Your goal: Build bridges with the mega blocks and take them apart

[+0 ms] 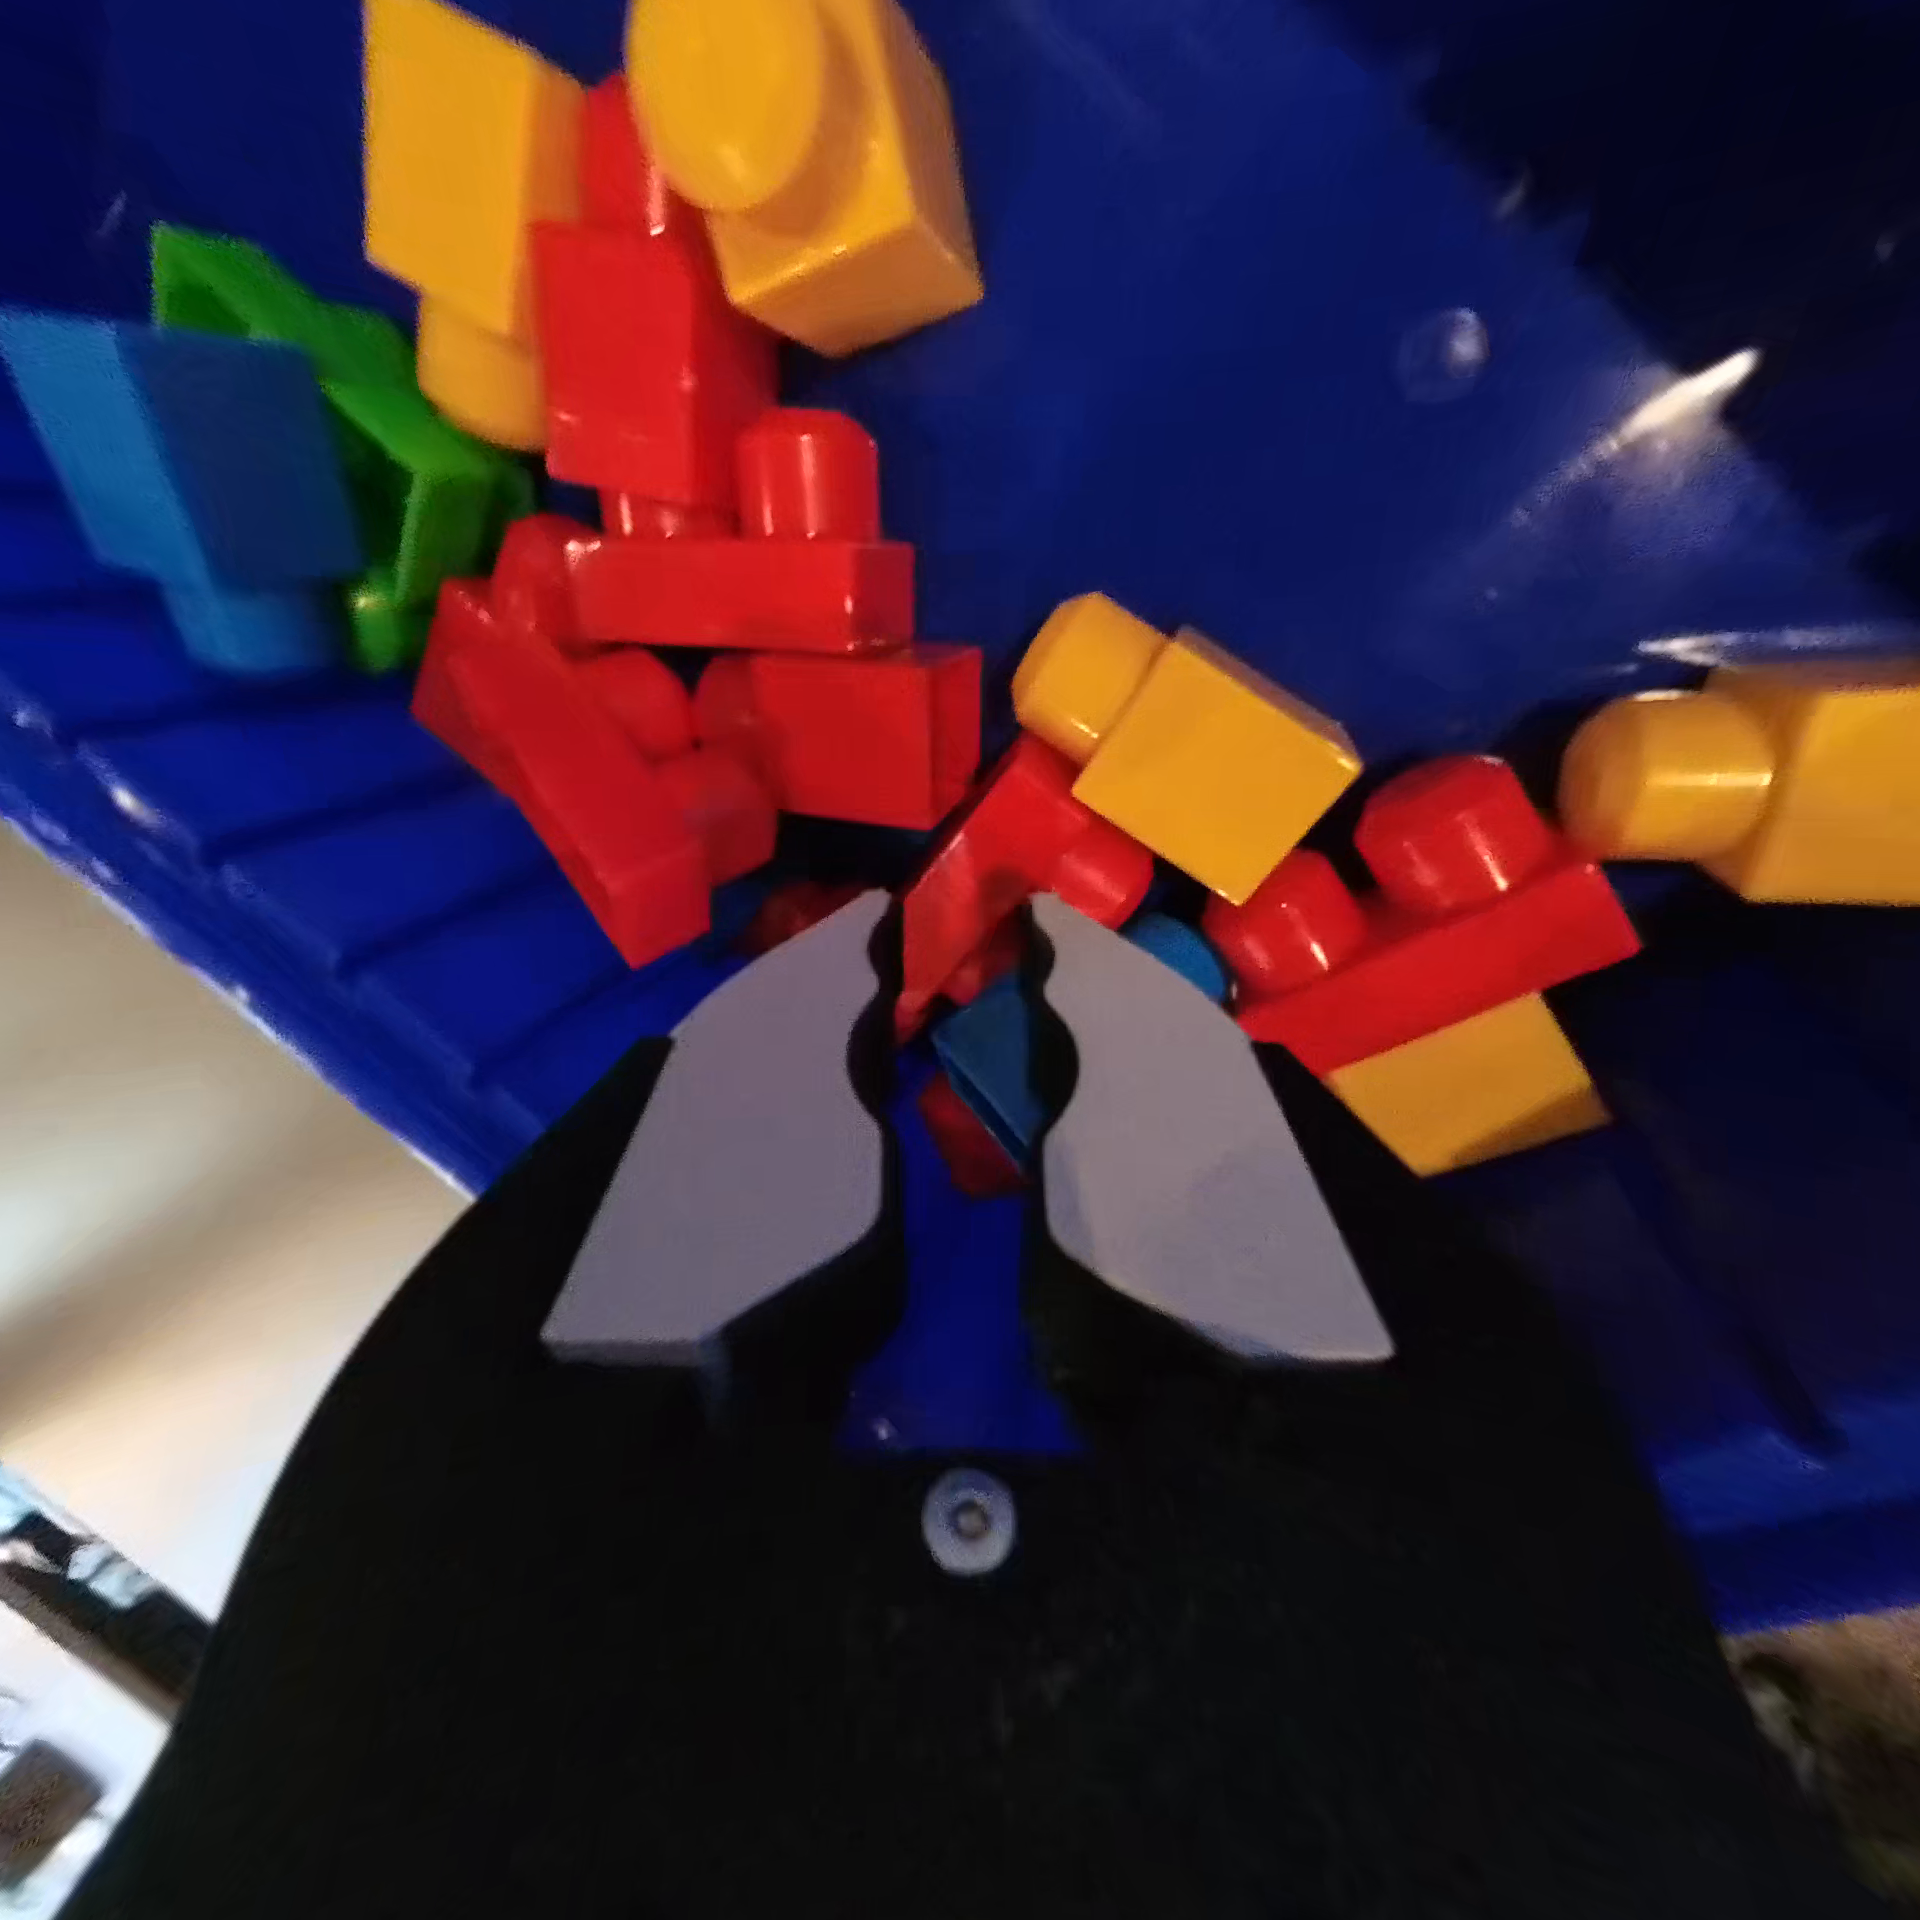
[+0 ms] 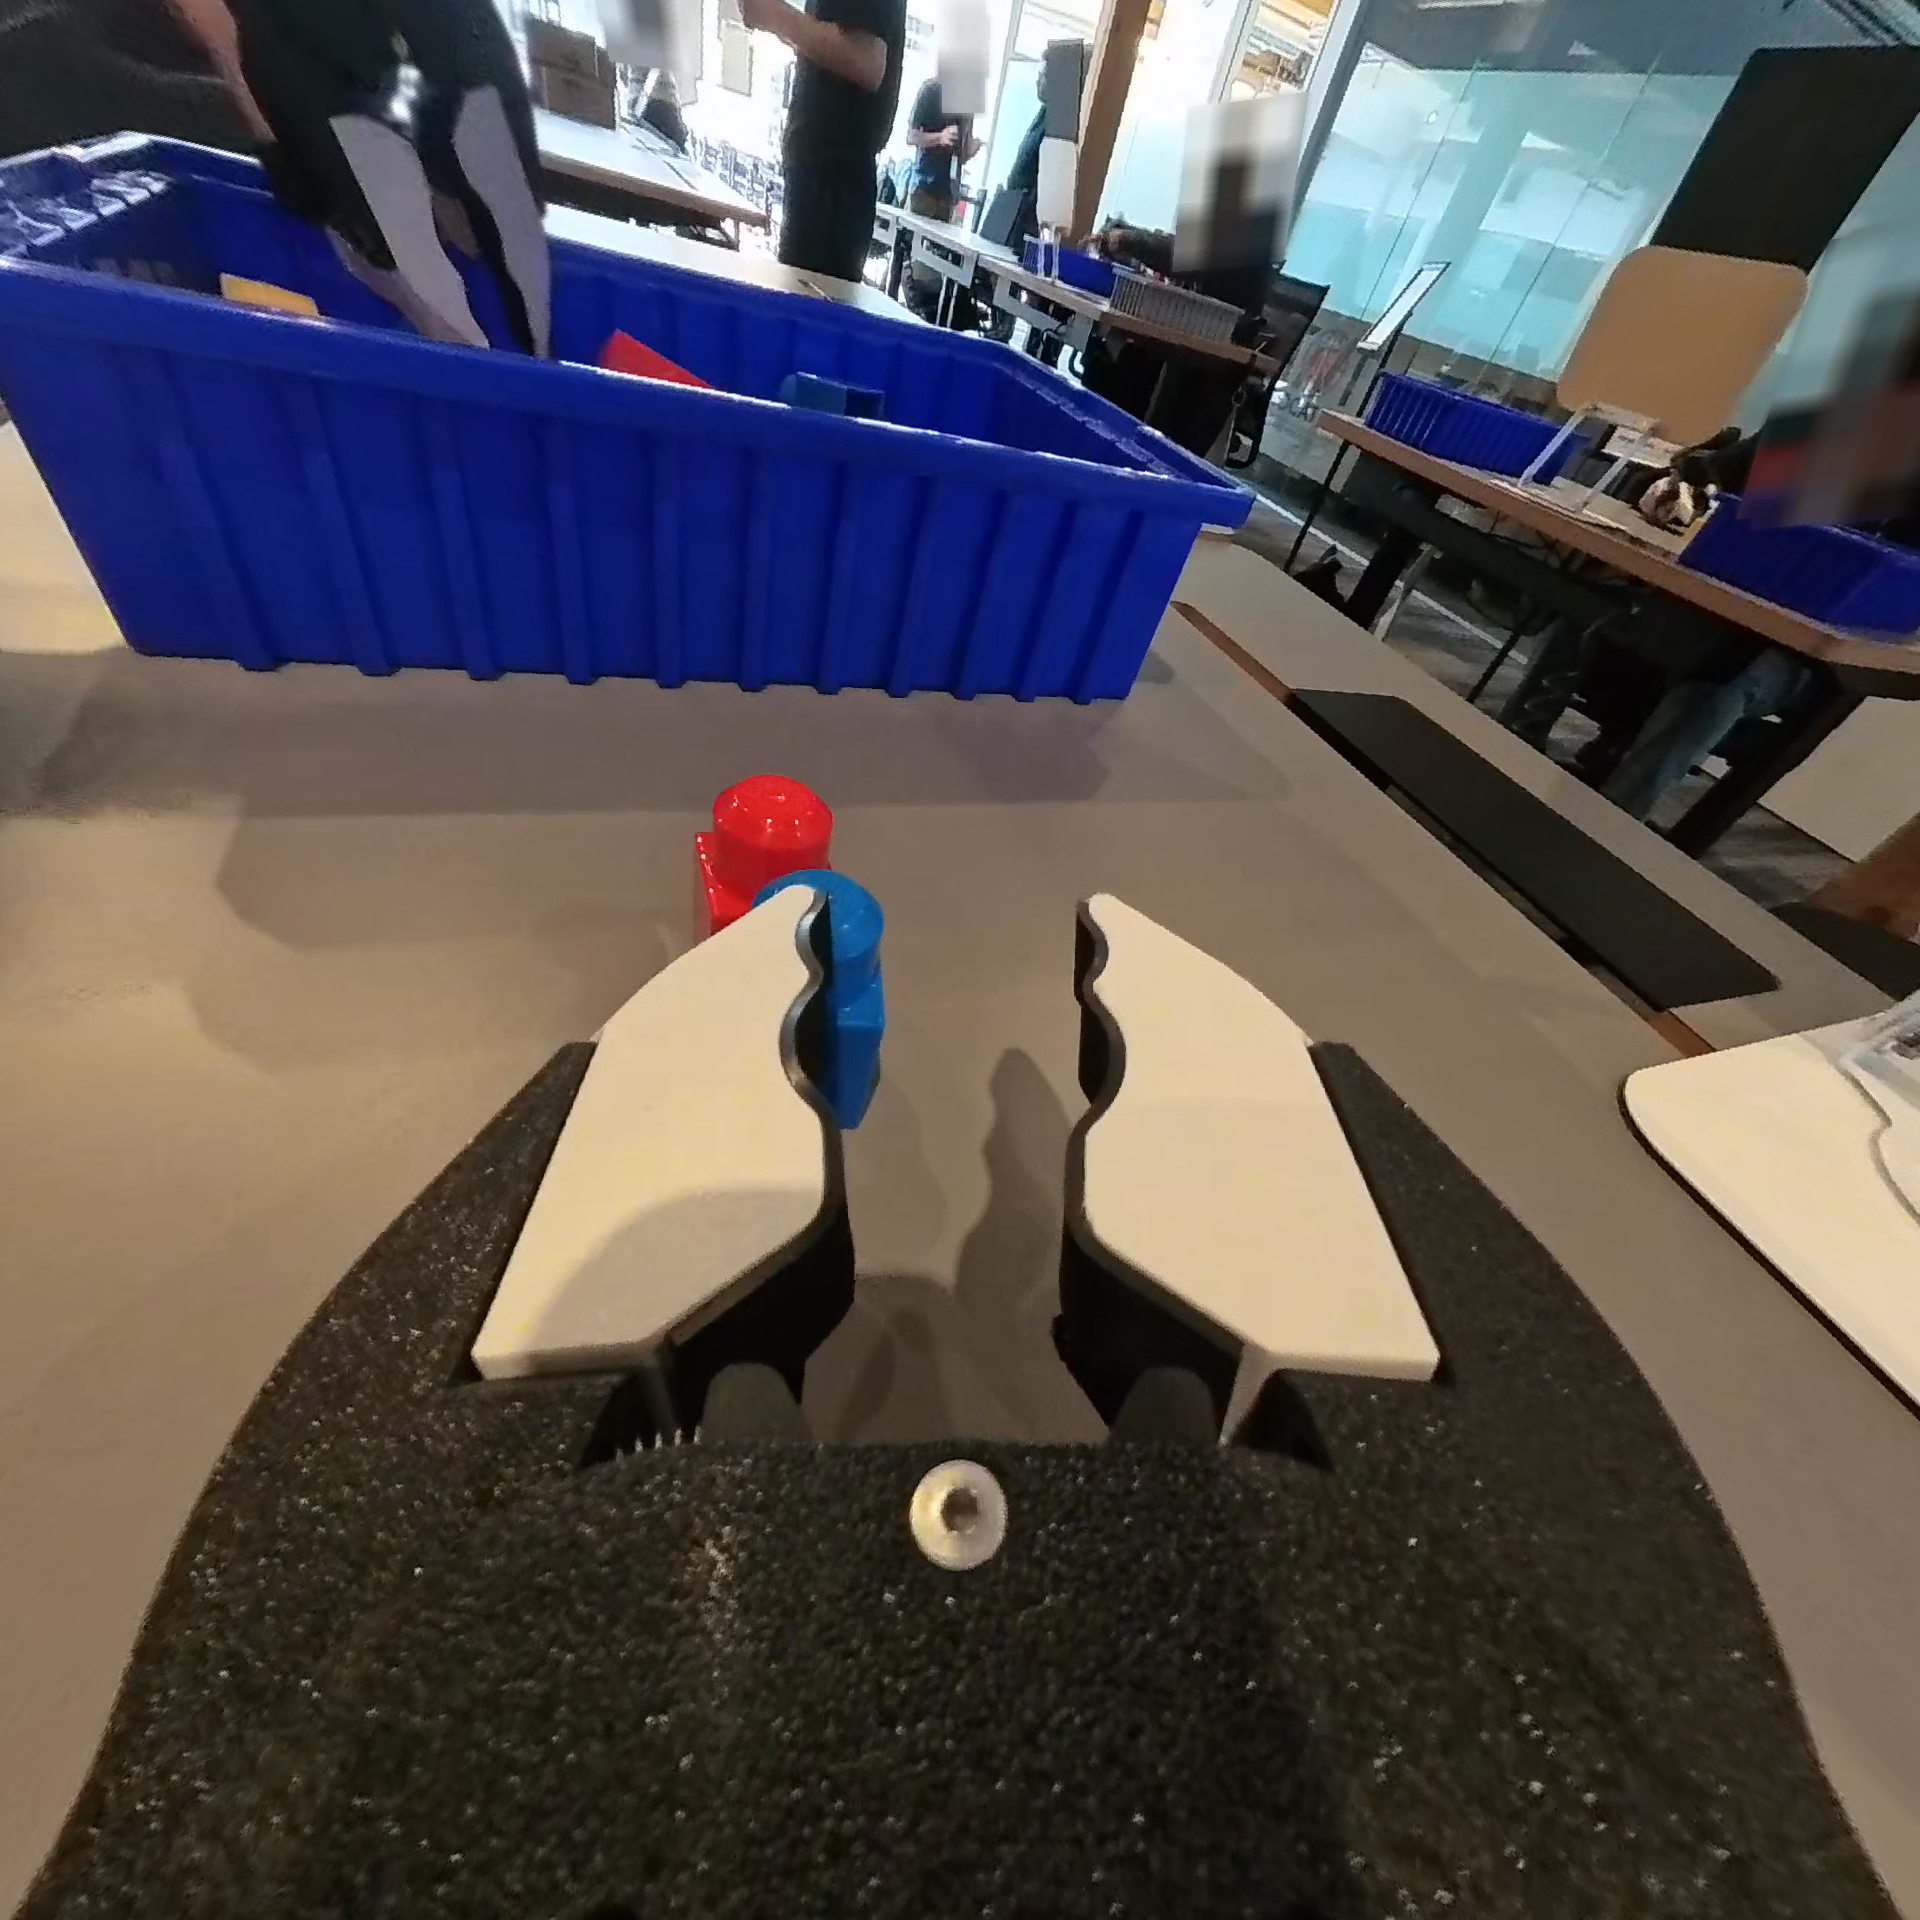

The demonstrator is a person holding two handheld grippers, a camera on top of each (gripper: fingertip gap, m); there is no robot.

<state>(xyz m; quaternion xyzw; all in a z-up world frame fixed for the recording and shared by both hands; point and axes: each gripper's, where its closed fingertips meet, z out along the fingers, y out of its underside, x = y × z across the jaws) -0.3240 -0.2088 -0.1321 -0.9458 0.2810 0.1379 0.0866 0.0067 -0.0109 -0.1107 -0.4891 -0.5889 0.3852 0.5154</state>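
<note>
In the left wrist view my left gripper (image 1: 961, 920) reaches down into the blue bin (image 1: 1299, 312), into a pile of red, yellow, blue and green mega blocks. Its fingers are closed on the edge of a red block (image 1: 997, 862) that lies under a yellow block (image 1: 1205, 758). In the right wrist view my right gripper (image 2: 940, 925) is open and empty, low over the grey table (image 2: 364, 935). A blue one-stud block (image 2: 847, 997) stands upright just inside its left finger (image 2: 707, 1101). A red block (image 2: 764, 847) stands right behind it.
The blue bin (image 2: 582, 520) stands at the table's back left, with the left gripper (image 2: 447, 239) dipping into it. A white board (image 2: 1787, 1164) lies at the right edge. People and other tables with blue bins are farther back. The left gripper's tips are roughly 40 centimeters from the right gripper's.
</note>
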